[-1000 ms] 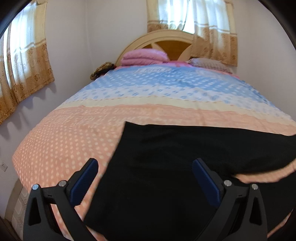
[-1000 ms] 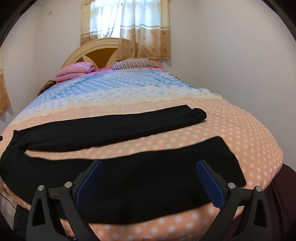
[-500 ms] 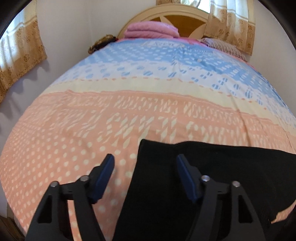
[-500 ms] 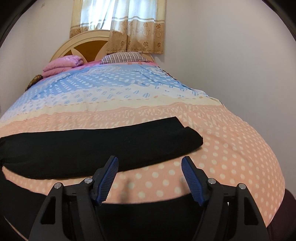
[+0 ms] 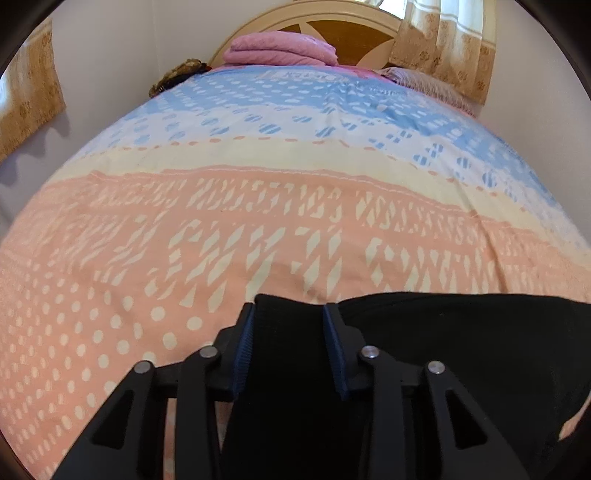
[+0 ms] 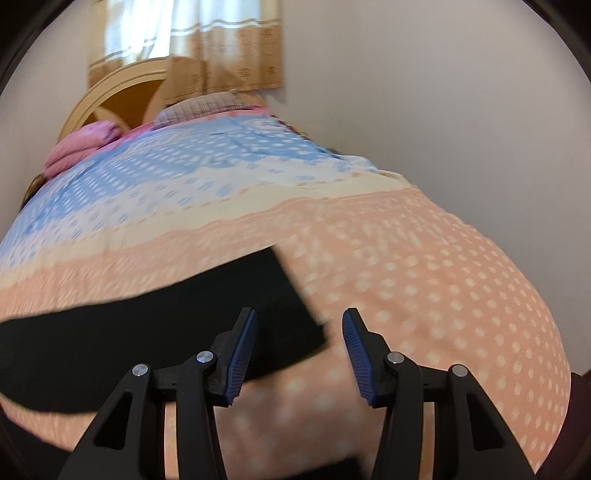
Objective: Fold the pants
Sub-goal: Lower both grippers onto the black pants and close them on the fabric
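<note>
Black pants (image 5: 461,350) lie spread across the near part of a bed with a peach, cream and blue cover (image 5: 258,221). My left gripper (image 5: 289,310) is down on the pants' left corner. Its jaws are closing, and the black cloth fills the whole gap between the blue pads (image 5: 243,350). In the right wrist view a pant leg (image 6: 147,332) runs in from the left and ends at a hem. My right gripper (image 6: 300,314) hovers over that hem, its jaws closing. The hem corner lies between them, and the pads (image 6: 356,354) do not press it.
A folded pink blanket (image 5: 280,48) and a checked pillow (image 6: 199,107) lie at the wooden headboard (image 5: 332,26). A dark bundle (image 5: 177,75) sits at the bed's far left corner. White walls flank the bed, whose cover drops off at the right edge (image 6: 535,332).
Both grippers have moved forward and lower over the bed, and their jaws have narrowed. The left one has come onto the pants' corner. The right one has shifted to the far leg's hem.
</note>
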The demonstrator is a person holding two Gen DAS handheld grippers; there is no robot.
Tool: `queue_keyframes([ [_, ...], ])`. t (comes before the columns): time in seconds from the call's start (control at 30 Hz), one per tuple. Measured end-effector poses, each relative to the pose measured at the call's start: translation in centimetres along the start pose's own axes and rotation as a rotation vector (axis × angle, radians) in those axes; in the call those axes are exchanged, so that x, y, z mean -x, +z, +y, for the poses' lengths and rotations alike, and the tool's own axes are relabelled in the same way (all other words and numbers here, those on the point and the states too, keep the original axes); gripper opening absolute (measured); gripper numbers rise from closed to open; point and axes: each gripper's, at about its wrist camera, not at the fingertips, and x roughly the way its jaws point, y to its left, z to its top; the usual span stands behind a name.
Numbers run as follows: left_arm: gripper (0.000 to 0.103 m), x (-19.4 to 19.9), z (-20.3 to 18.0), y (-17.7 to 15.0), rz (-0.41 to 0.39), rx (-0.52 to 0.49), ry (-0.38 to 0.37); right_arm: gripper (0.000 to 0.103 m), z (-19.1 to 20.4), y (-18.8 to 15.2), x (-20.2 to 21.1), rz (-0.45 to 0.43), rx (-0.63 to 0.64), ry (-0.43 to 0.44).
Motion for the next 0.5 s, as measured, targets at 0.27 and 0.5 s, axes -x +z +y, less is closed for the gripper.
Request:
queue_keyframes([
  [0.27, 0.031, -0.4, -0.2, 0.3, 0.001, 0.003, -0.001, 0.050, -3.2, 4.2, -4.3, 0.088, -0.080, 0.078],
  [0.5, 0.031, -0.7, -0.2, 0.5, 0.000, 0.007, -0.007, 0.050, -1.1, 5.7, -8.3, 0.184, -0.057, 0.195],
])
